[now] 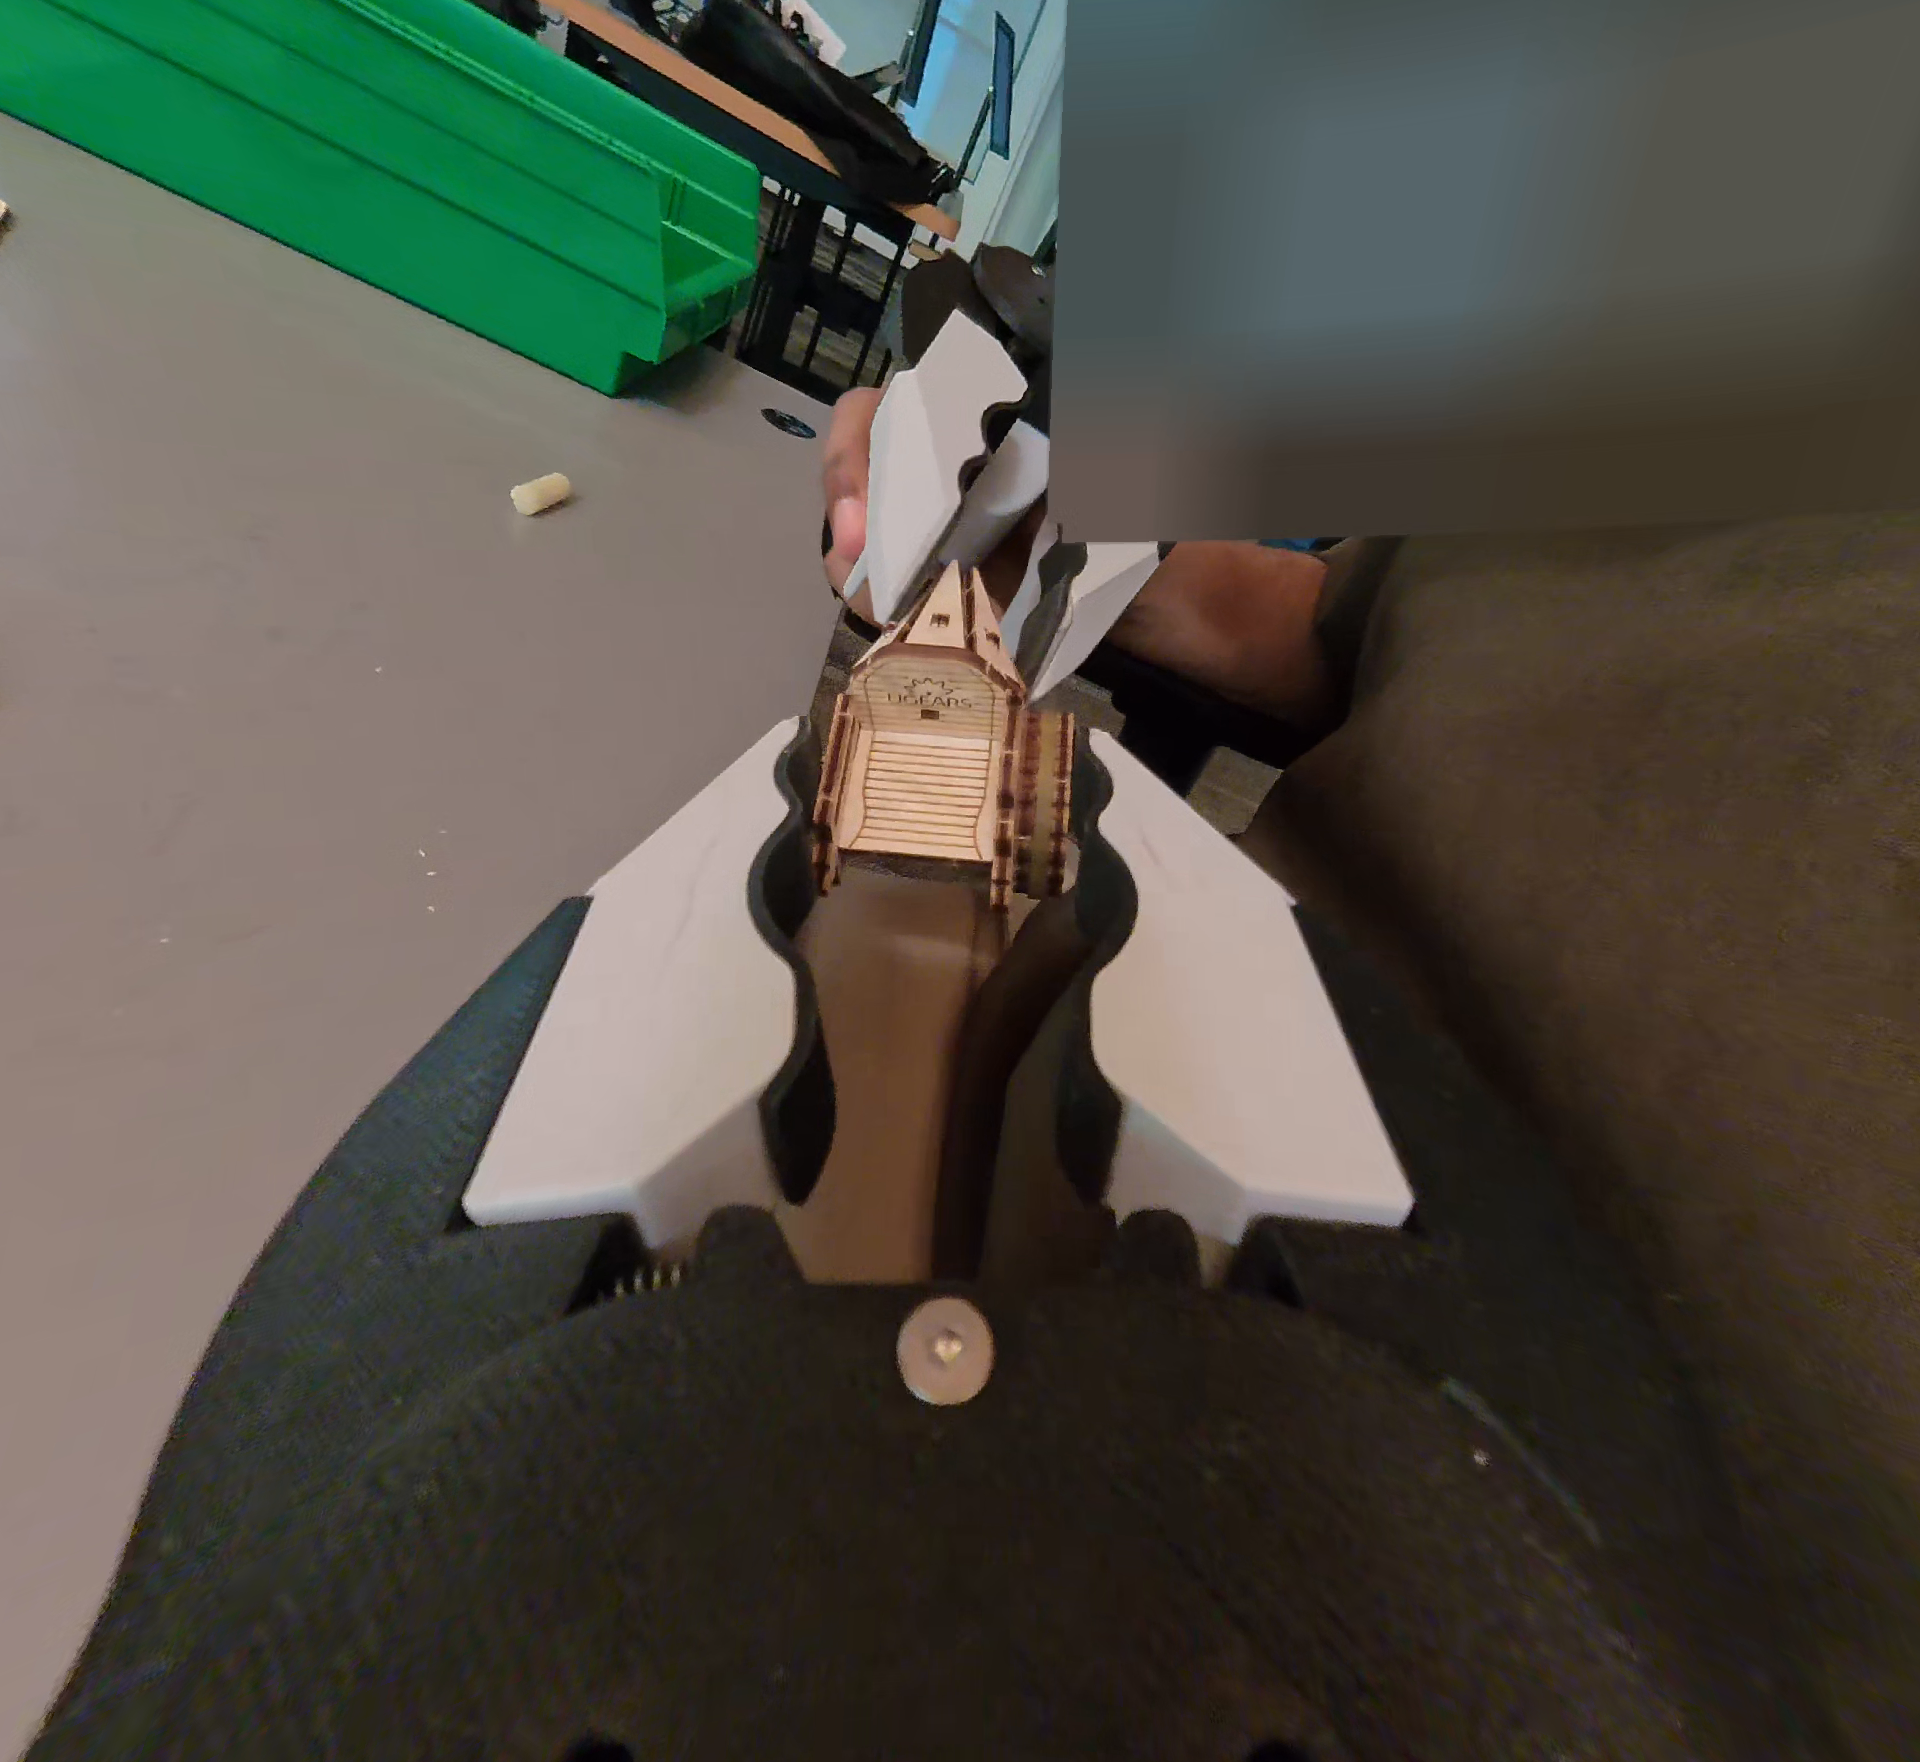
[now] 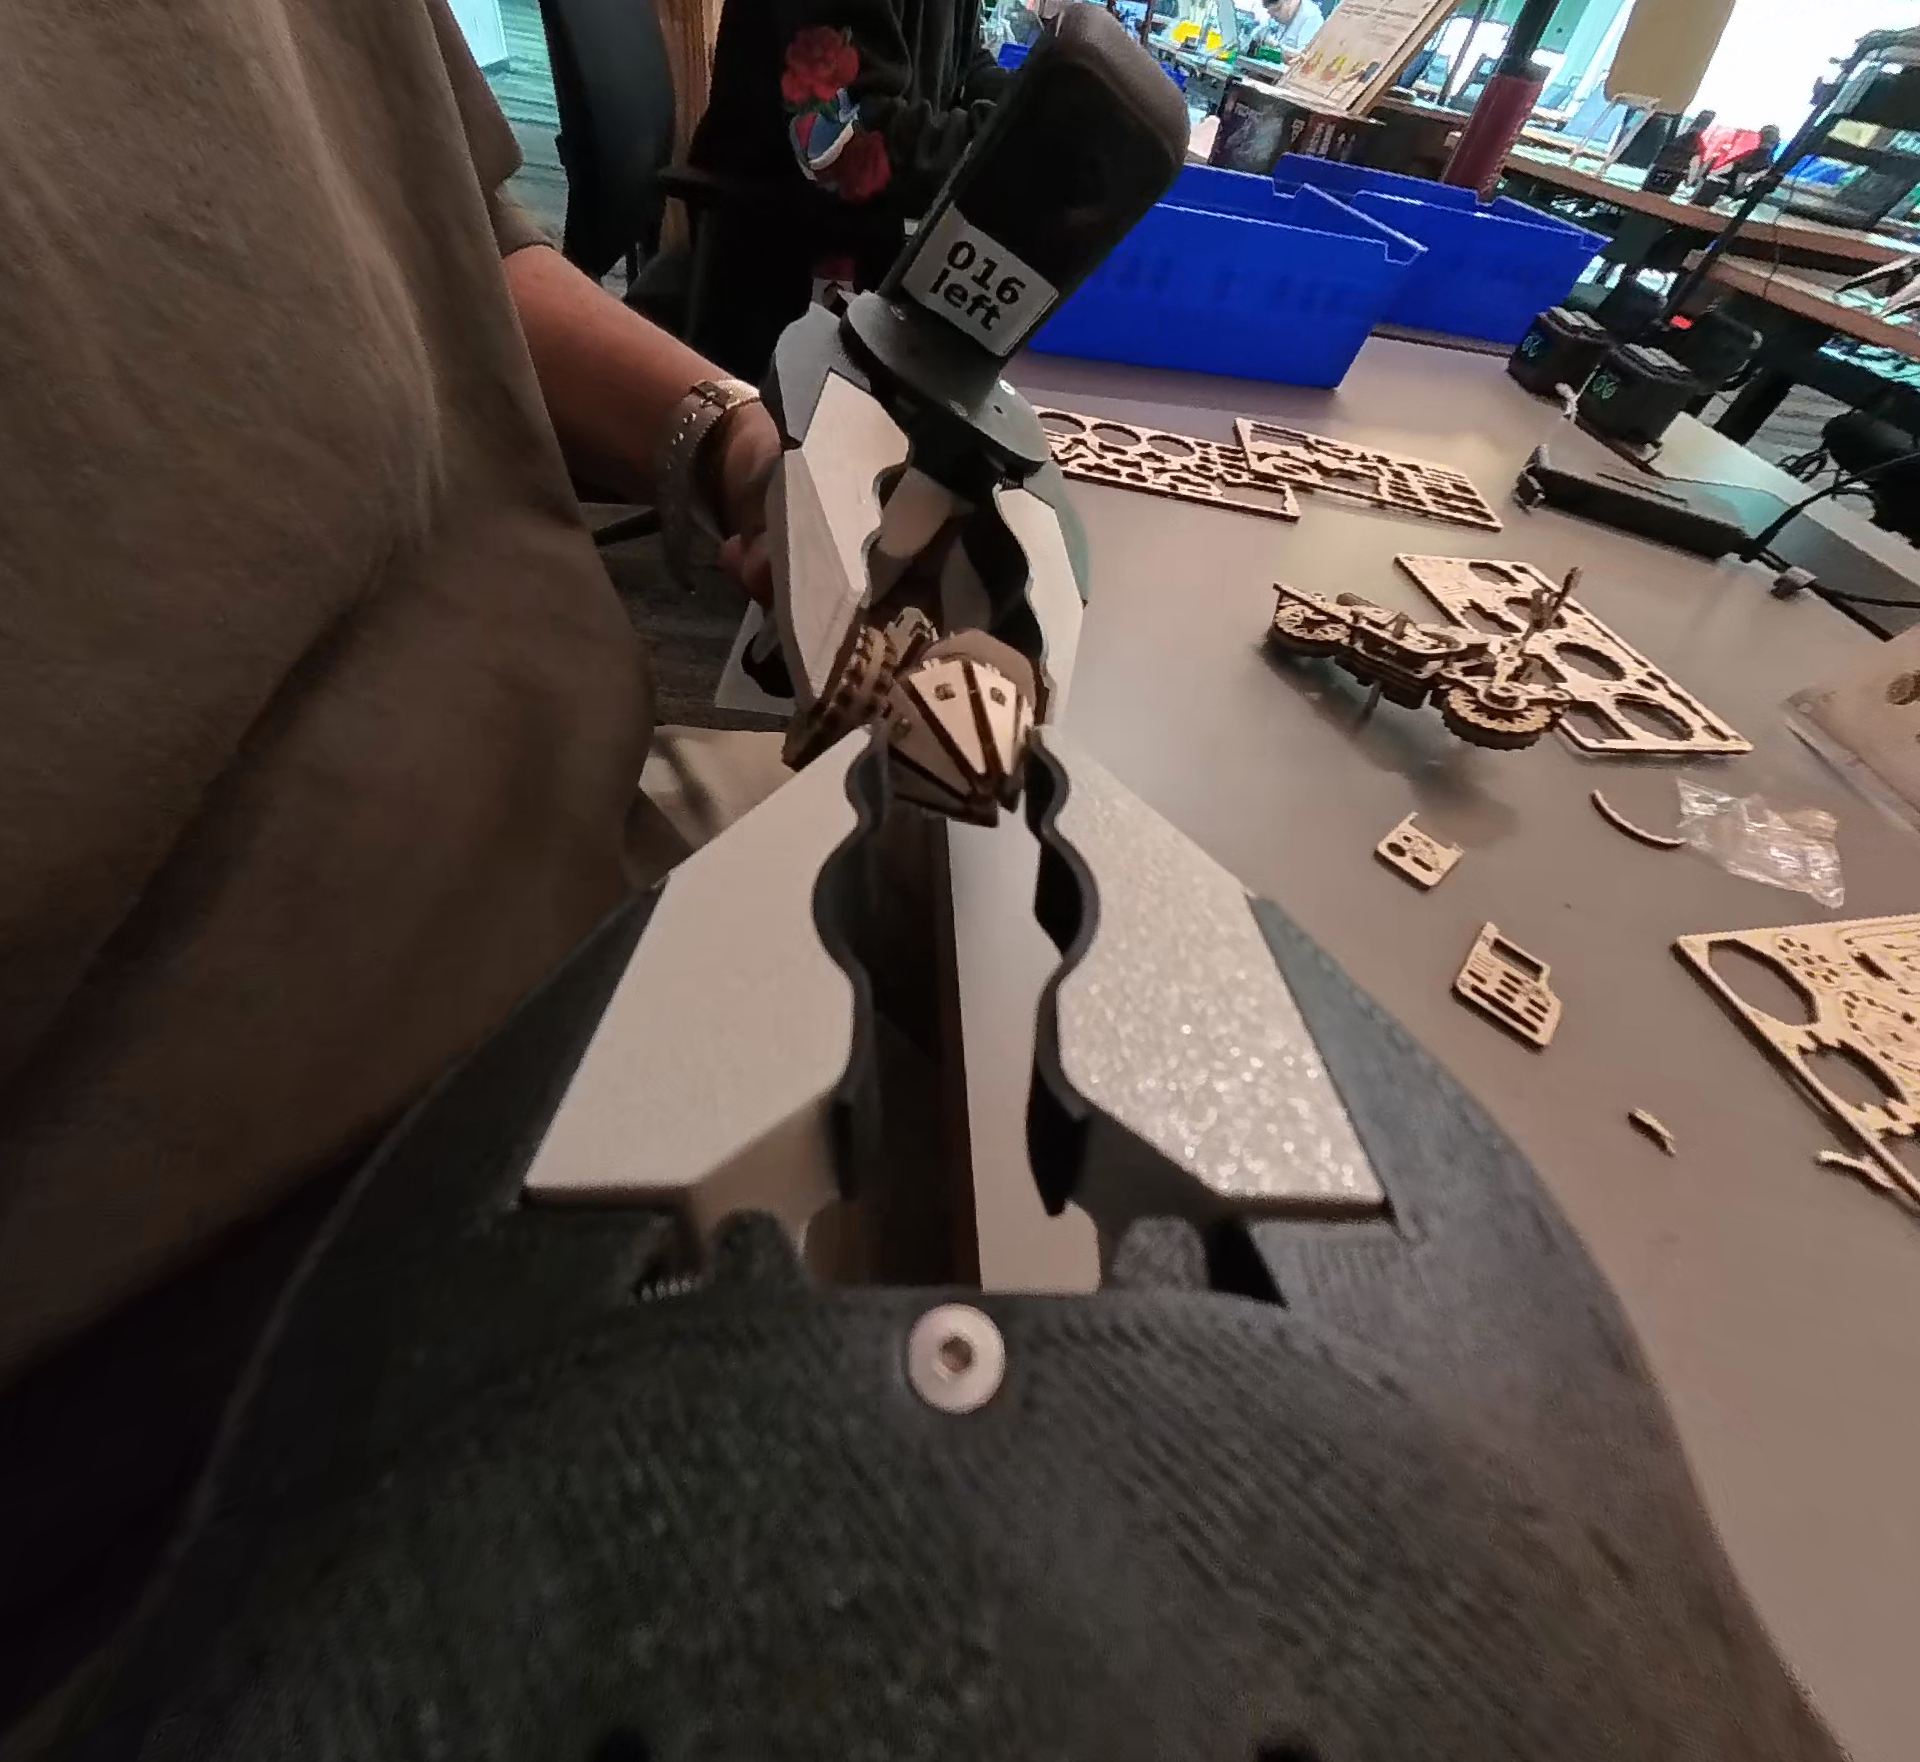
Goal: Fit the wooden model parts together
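Note:
A small wooden sub-assembly (image 1: pixel 914 787) with a slatted deck, a pointed nose and a cogged wheel (image 1: pixel 1044 798) on its side is held in the air between both grippers. My left gripper (image 1: pixel 940 777) is shut on its body. My right gripper (image 2: pixel 956 756) is shut on its pointed nose (image 2: pixel 961 725). The right gripper also shows in the left wrist view (image 1: pixel 966 632), and the left gripper in the right wrist view (image 2: pixel 935 642). A wooden motorcycle model (image 2: pixel 1403 658) stands on the grey table (image 2: pixel 1247 829), apart from both grippers.
Laser-cut wooden sheets (image 2: pixel 1174 455) (image 2: pixel 1818 1016) and loose pieces (image 2: pixel 1507 985) lie on the table, with a plastic bag (image 2: pixel 1766 839). Blue bins (image 2: pixel 1247 278) stand behind. A green bin (image 1: pixel 416 133) and a small peg (image 1: pixel 540 493) are on the left. The person's torso (image 2: pixel 208 569) is close. Both grippers' tips are close together, under 4 cm apart.

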`<control>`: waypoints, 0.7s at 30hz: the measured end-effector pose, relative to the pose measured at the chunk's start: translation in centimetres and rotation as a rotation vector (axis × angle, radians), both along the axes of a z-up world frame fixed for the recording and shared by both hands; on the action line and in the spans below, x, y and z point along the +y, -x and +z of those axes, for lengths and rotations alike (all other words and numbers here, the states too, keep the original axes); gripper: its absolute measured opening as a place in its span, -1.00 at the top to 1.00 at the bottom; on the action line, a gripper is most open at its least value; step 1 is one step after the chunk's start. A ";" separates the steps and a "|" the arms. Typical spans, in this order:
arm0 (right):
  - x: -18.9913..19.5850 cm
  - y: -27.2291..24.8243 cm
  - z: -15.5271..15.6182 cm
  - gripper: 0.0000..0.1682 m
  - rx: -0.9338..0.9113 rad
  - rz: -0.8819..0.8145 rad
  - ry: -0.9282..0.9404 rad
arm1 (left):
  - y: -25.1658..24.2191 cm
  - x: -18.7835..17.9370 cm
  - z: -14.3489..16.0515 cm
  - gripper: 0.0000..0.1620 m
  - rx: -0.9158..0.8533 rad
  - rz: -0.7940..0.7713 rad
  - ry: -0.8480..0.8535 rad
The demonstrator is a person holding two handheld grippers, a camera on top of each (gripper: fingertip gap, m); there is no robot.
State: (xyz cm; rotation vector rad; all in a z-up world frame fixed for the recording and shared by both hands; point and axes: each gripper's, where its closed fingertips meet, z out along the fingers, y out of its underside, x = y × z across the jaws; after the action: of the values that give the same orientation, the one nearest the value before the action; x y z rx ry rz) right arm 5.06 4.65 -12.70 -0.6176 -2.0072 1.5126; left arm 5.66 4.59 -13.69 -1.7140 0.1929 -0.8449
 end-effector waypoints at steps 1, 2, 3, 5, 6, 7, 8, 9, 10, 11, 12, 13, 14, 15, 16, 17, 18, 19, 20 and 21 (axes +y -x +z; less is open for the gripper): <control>0.0 0.1 -0.1 0.65 -0.004 -0.004 0.001 | -0.1 -0.1 0.1 0.46 -0.010 -0.013 0.000; 0.0 0.1 -0.2 0.48 -0.009 -0.007 -0.003 | -0.3 -0.3 0.1 0.45 -0.020 -0.033 0.005; -0.1 0.1 -0.5 0.42 -0.018 0.002 -0.010 | -0.5 -0.4 0.0 0.46 -0.024 -0.045 0.012; -0.4 -0.3 -0.7 0.47 -0.023 0.029 -0.017 | -0.7 -0.5 -0.2 0.46 -0.012 -0.058 0.018; -0.5 -0.3 -0.6 0.51 -0.017 0.033 -0.019 | -0.7 -0.4 -0.1 0.46 -0.017 -0.055 0.018; -0.6 -0.4 -0.5 0.53 -0.009 0.035 -0.018 | -0.6 -0.5 0.0 0.46 -0.029 -0.059 0.017; -0.7 -0.4 -0.4 0.53 -0.003 0.038 -0.018 | -0.7 -0.5 0.0 0.46 -0.042 -0.068 0.019; -0.8 -0.5 -0.4 0.53 -0.003 0.043 -0.020 | -0.8 -0.6 0.0 0.46 -0.052 -0.079 0.025; -0.8 -0.5 -0.5 0.52 -0.004 0.049 -0.020 | -0.9 -0.7 0.0 0.46 -0.056 -0.088 0.029; -0.9 -0.6 -0.5 0.51 -0.006 0.056 -0.018 | -1.0 -0.7 -0.1 0.46 -0.057 -0.095 0.030; -1.0 -0.7 -0.5 0.52 -0.009 0.064 -0.013 | -1.1 -0.7 0.0 0.46 -0.060 -0.100 0.030; -1.1 -0.8 -0.4 0.52 -0.013 0.074 -0.006 | -1.2 -0.8 0.0 0.46 -0.067 -0.110 0.030; -1.3 -1.0 -0.4 0.52 -0.017 0.085 0.001 | -1.3 -0.9 0.1 0.46 -0.077 -0.122 0.033; -1.4 -1.1 -0.4 0.54 -0.023 0.097 0.005 | -1.4 -1.0 0.1 0.46 -0.084 -0.131 0.036; -1.5 -1.2 -0.4 0.56 -0.026 0.106 0.006 | -1.5 -1.0 0.1 0.46 -0.089 -0.135 0.038; -1.6 -1.3 -0.5 0.60 -0.029 0.111 0.006 | -1.5 -1.0 0.1 0.46 -0.088 -0.136 0.037; -1.6 -1.3 -0.4 0.60 -0.031 0.110 0.008 | -1.5 -1.1 0.1 0.46 -0.085 -0.137 0.035; -1.6 -1.3 -0.4 0.61 -0.034 0.111 0.012 | -1.5 -1.1 0.1 0.46 -0.082 -0.139 0.031; -1.6 -1.3 -0.4 0.63 -0.038 0.112 0.018 | -1.6 -1.1 0.2 0.46 -0.078 -0.142 0.028; -1.6 -1.3 -0.4 0.65 -0.044 0.113 0.024 | -1.7 -1.2 0.1 0.46 -0.069 -0.143 0.025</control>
State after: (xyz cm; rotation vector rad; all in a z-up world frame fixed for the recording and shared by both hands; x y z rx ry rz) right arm 6.40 3.02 -13.08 -0.5595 -2.0911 1.6041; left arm 7.36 3.44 -13.57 -1.7067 0.2615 -1.0136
